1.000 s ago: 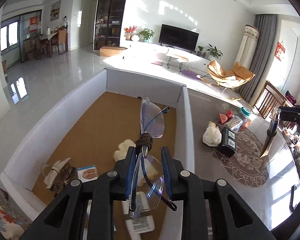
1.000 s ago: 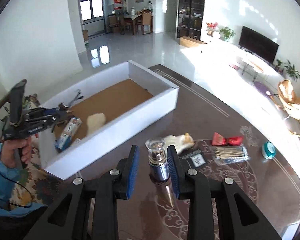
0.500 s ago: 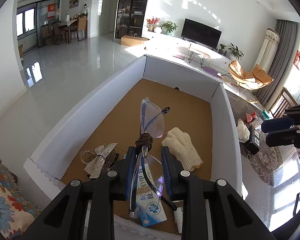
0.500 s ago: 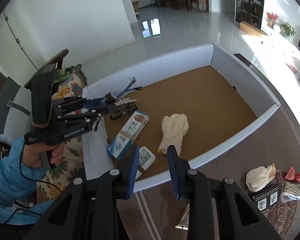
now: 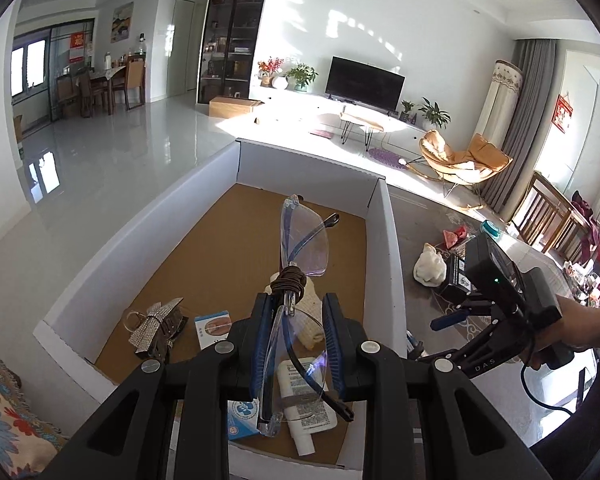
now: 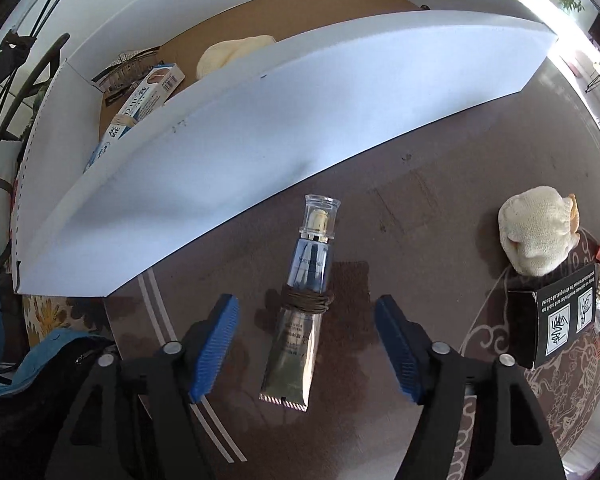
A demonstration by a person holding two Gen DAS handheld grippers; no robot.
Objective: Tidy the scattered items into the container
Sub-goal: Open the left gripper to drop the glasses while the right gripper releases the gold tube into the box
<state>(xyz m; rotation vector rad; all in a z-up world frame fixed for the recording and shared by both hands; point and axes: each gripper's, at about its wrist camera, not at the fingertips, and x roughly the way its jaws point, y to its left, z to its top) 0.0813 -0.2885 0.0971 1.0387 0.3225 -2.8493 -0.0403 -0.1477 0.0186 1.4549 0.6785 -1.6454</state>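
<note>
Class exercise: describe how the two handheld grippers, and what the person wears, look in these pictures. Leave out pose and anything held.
Both the left gripper and right gripper have black angular bodies, silver screws and ribbed blue pads. The right gripper's body bears the letters "DAS", a small green light and a trailing black cable. A blue sleeve shows.

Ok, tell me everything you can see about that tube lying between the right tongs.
The tube lies flat on the dark table just outside the white box. It has a clear cap over a cream pump, a bluish silvery body with print too small to read, a crimped flat end and brown cord around its middle. The right tongs stand open either side, not touching.
</note>
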